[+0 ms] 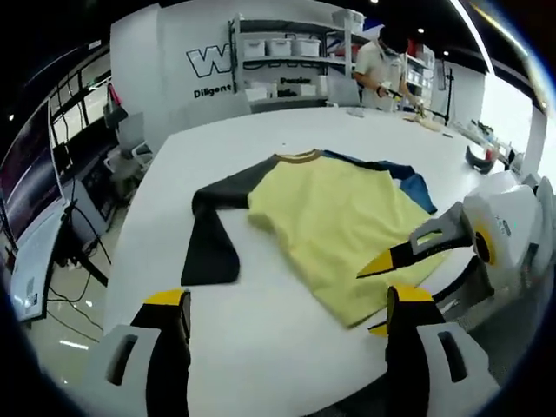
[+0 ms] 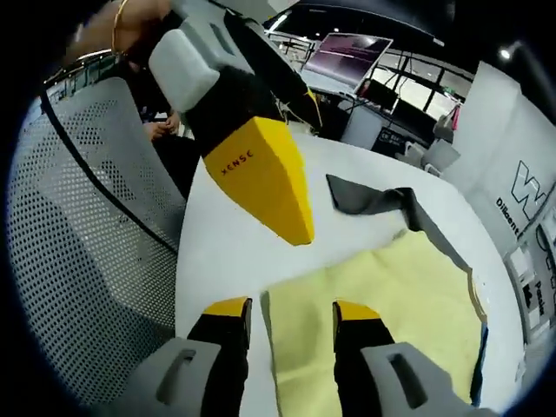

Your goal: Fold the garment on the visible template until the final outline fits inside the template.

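A yellow T-shirt point(image 1: 334, 221) with a dark sleeve point(image 1: 213, 239) and a blue sleeve point(image 1: 413, 182) on its far side lies spread on the white table point(image 1: 261, 347). My left gripper point(image 1: 287, 300) hangs open above the table's near part, short of the shirt, with nothing between its fingers. From the right, my right gripper point(image 1: 375, 300) reaches in over the shirt's near hem. In the right gripper view, the right gripper point(image 2: 292, 310) stands open astride a corner of the yellow shirt point(image 2: 391, 304), dark sleeve point(image 2: 382, 200) beyond. The left gripper's yellow fingertip point(image 2: 269, 182) looms at upper left.
A grey mesh chair point(image 2: 78, 226) stands close by the table edge. A person point(image 1: 378, 69) works at the far end near shelves with bins point(image 1: 287, 48). Monitors point(image 2: 343, 52) and chairs point(image 1: 130, 139) ring the table. A hand with a bracelet point(image 2: 126, 26) holds the left gripper.
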Available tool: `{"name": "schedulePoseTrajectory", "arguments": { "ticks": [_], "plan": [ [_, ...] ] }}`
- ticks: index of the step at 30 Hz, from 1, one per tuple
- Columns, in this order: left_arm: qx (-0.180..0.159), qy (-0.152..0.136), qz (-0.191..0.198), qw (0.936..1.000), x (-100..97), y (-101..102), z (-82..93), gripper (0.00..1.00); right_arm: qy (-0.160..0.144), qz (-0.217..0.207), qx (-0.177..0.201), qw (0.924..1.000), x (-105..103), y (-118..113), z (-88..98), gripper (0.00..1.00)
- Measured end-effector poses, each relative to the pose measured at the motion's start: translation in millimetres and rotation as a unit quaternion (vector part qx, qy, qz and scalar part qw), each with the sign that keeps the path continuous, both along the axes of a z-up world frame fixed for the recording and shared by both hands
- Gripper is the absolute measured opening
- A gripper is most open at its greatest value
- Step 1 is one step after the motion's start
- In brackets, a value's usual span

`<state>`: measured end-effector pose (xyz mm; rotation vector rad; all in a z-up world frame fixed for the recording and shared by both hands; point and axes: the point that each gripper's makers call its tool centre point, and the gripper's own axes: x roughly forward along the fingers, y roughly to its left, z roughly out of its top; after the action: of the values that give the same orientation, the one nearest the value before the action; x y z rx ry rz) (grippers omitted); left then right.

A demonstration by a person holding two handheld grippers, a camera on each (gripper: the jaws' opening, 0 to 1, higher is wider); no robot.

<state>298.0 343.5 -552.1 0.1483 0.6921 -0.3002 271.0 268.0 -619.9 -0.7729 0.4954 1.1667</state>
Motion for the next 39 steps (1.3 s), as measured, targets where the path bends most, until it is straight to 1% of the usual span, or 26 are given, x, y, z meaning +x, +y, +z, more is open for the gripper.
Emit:
{"name": "schedulePoseTrajectory", "arguments": {
  "ticks": [4, 8, 12, 16, 17, 18, 19, 21, 22, 23, 24, 25, 26, 28, 30, 31, 32, 33, 35, 36, 39],
  "plan": [
    [0.001, 0.004, 0.002, 1.0000, -3.3, 3, -1.9, 0.92, -0.023, 0.020, -0.020, 0.9993, 2, 5, -4.1, 0.25],
    [0.000, 0.005, 0.004, 1.0000, -3.7, 6, -3.4, 0.91, -0.023, 0.021, -0.028, 0.9991, 2, 6, -8.5, 0.21],
    [0.001, 0.004, 0.003, 1.0000, -2.9, 8, -3.6, 0.90, -0.020, 0.024, -0.040, 0.9987, 1, 4, -14.9, 0.09],
    [0.005, 0.008, -0.005, 0.9999, -3.6, 6, -6.6, 0.90, -0.007, 0.018, -0.044, 0.9988, 0, 2, -19.8, 0.04],
    [0.010, 0.006, -0.014, 0.9998, -4.2, 4, -7.0, 0.90, 0.004, 0.004, -0.038, 0.9993, 1, 2, -20.4, 0.04],
    [0.010, 0.006, -0.017, 0.9998, -4.4, 3, -7.3, 0.89, 0.008, -0.001, -0.032, 0.9994, 3, 2, -19.7, 0.01],
    [0.009, 0.006, -0.020, 0.9997, -4.7, 1, -7.8, 0.89, 0.009, -0.004, -0.030, 0.9995, 4, 2, -18.7, 0.00],
    [0.007, 0.011, -0.021, 0.9997, -5.5, -1, -10.3, 0.88, 0.019, -0.028, 0.002, 0.9994, 9, 3, -10.9, 0.00],
    [0.007, 0.013, -0.023, 0.9996, -6.3, -1, -11.6, 0.87, 0.031, -0.038, 0.016, 0.9987, 9, 3, -7.6, 0.00],
    [0.007, 0.014, -0.024, 0.9996, -6.8, -3, -12.6, 0.86, 0.054, -0.066, 0.043, 0.9954, 12, 3, -2.3, 0.00],
    [0.006, 0.014, -0.023, 0.9996, -6.8, -4, -13.0, 0.84, 0.069, -0.087, 0.062, 0.9919, 15, 1, 1.0, 0.00],
    [0.002, 0.012, -0.029, 0.9995, -6.7, -7, -14.0, 0.82, 0.085, -0.116, 0.084, 0.9860, 21, -3, 5.1, 0.00],
    [0.000, 0.016, -0.033, 0.9993, -7.1, -9, -15.8, 0.81, 0.084, -0.130, 0.093, 0.9836, 26, -6, 7.6, 0.00],
    [0.001, 0.023, -0.031, 0.9993, -6.3, -12, -19.8, 0.80, 0.084, -0.157, 0.095, 0.9795, 34, -17, 8.8, 0.00],
    [0.002, 0.024, -0.038, 0.9990, -4.5, -18, -22.8, 0.80, 0.091, -0.183, 0.109, 0.9728, 42, -24, 10.4, 0.00],
    [0.003, 0.024, -0.039, 0.9990, -3.5, -21, -23.6, 0.79, 0.099, -0.194, 0.117, 0.9690, 44, -26, 10.9, 0.00],
    [0.005, 0.027, -0.047, 0.9985, -3.1, -26, -25.4, 0.77, 0.111, -0.215, 0.131, 0.9614, 48, -30, 12.1, 0.00],
    [0.010, 0.030, -0.046, 0.9984, -1.8, -29, -27.4, 0.75, 0.114, -0.231, 0.133, 0.9570, 52, -37, 12.1, 0.00],
    [0.016, 0.033, -0.047, 0.9982, 0.2, -33, -30.2, 0.74, 0.119, -0.242, 0.142, 0.9525, 56, -41, 12.4, 0.00],
    [0.019, 0.038, -0.041, 0.9983, 1.1, -34, -32.0, 0.73, 0.122, -0.250, 0.142, 0.9500, 58, -46, 10.9, 0.00],
    [0.016, 0.035, -0.037, 0.9986, 5.4, -42, -34.2, 0.68, 0.126, -0.272, 0.143, 0.9431, 63, -55, 8.0, 0.00]
  ]
}}
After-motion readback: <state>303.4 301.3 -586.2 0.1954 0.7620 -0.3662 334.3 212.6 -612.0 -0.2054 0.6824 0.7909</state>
